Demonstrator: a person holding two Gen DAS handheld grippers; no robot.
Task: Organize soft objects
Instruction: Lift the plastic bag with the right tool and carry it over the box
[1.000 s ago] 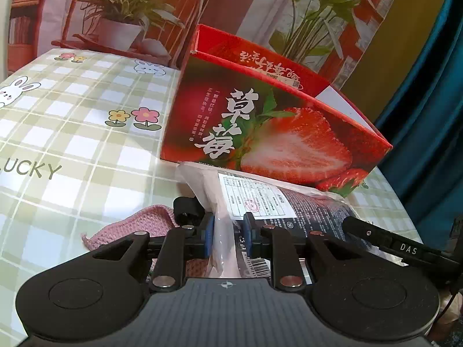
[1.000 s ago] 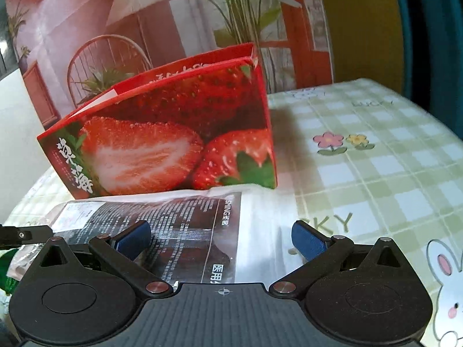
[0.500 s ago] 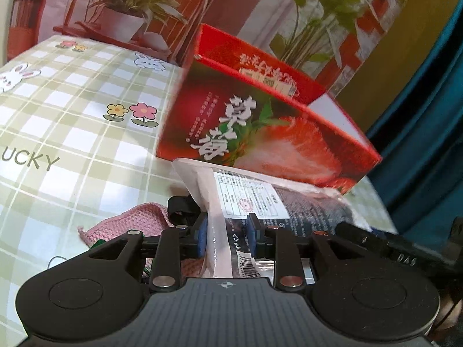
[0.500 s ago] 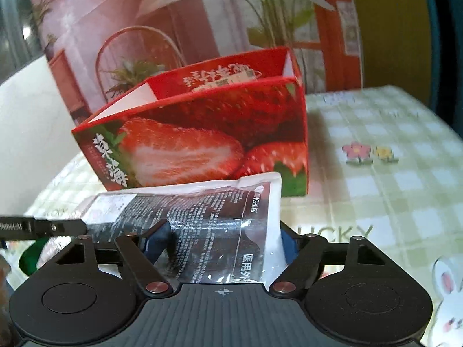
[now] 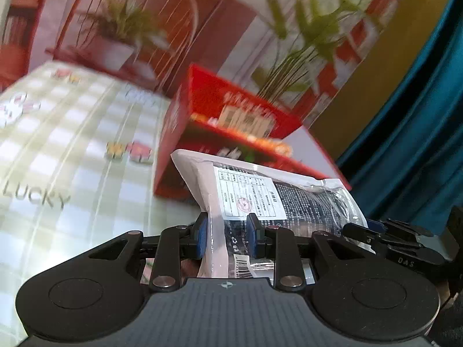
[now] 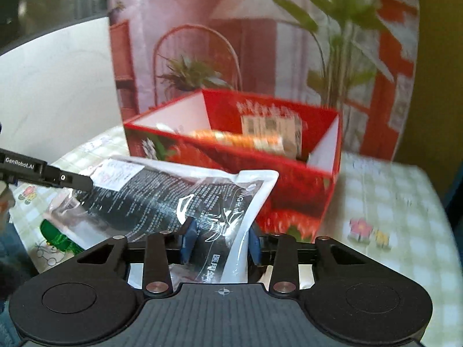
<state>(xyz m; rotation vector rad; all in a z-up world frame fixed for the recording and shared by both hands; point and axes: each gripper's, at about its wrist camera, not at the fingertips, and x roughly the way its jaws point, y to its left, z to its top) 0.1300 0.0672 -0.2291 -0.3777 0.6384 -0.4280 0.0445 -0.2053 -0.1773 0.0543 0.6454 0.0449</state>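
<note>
Covering the worktop is a checked cloth, and toward its far edge stands the open red box, some packets already inside. Just in front of the box, clear of the cloth, hangs the plastic packet, carried at both ends. The left claw is narrow and pinches one end; the right claw is closing on the other, packet between its pads. This looks like the carrying step: next, both ends need raising over the near wall together, then releasing inside.
</note>
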